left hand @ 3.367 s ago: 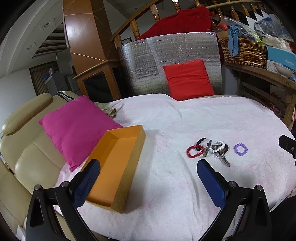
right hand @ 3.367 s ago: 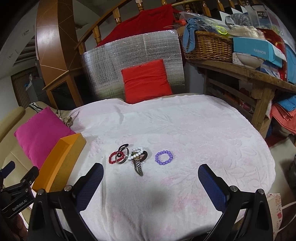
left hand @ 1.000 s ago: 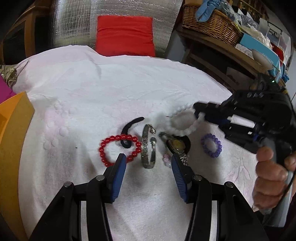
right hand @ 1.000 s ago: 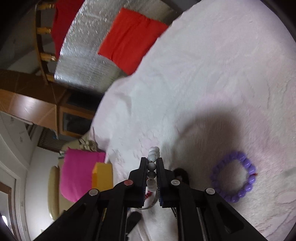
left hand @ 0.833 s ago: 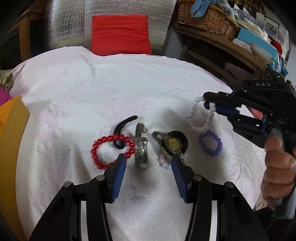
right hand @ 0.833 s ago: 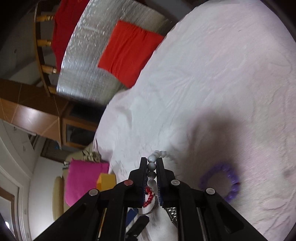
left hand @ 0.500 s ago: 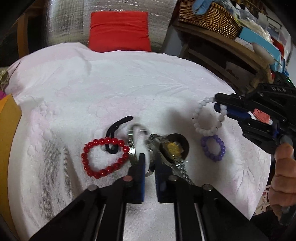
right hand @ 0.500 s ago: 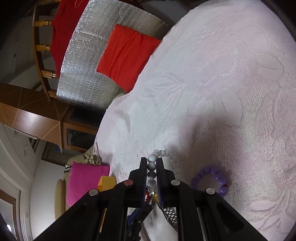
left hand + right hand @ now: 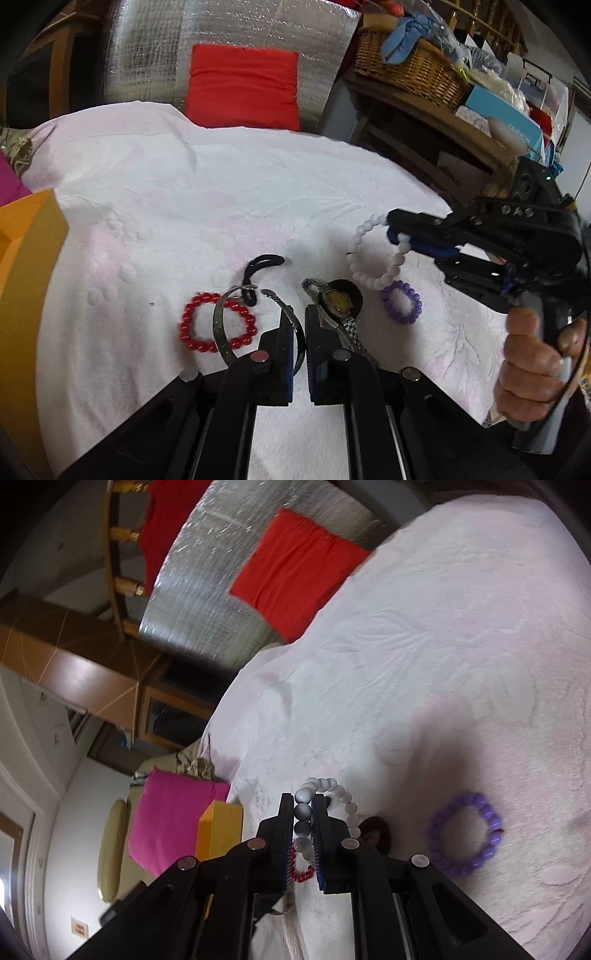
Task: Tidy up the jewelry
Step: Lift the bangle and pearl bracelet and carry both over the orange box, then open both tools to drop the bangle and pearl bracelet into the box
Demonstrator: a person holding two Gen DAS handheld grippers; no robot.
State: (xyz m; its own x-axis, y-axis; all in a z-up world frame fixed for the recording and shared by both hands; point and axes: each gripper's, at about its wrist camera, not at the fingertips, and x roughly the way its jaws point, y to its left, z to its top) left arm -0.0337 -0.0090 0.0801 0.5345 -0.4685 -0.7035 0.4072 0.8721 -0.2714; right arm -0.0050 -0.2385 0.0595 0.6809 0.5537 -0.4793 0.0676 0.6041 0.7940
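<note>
The left gripper (image 9: 300,325) is seen clamped on the rim of a silver bangle (image 9: 221,332), whose open loop extends toward 10 o'clock from the pads and overlaps the red bead bracelet (image 9: 199,325) lying on the cloth. A black cord piece (image 9: 258,267) lies at 11 o'clock just beyond the bangle. A wristwatch (image 9: 338,302) lies at 1 o'clock, just beside the right pad, its metal band running down behind that finger.

The right gripper (image 9: 303,812) is closed on a white bead bracelet (image 9: 332,790); in the left wrist view the bracelet (image 9: 376,254) is seen hanging from that gripper (image 9: 399,230), clear of the cloth, at 2 o'clock from the left gripper. The holding hand (image 9: 532,365) is visible at 3 o'clock. A purple bead bracelet (image 9: 400,302) lies flat directly below the white one, apart from the watch.

The orange box (image 9: 26,266) stands at 9 o'clock, well apart from the jewelry, with bare white cloth (image 9: 221,192) between. Wide bare cloth extends toward 12 o'clock up to a red cushion (image 9: 243,88). The cloth's rounded edge falls away at 2 to 4 o'clock, near a wooden shelf (image 9: 424,110) bearing a wicker basket (image 9: 410,70).
</note>
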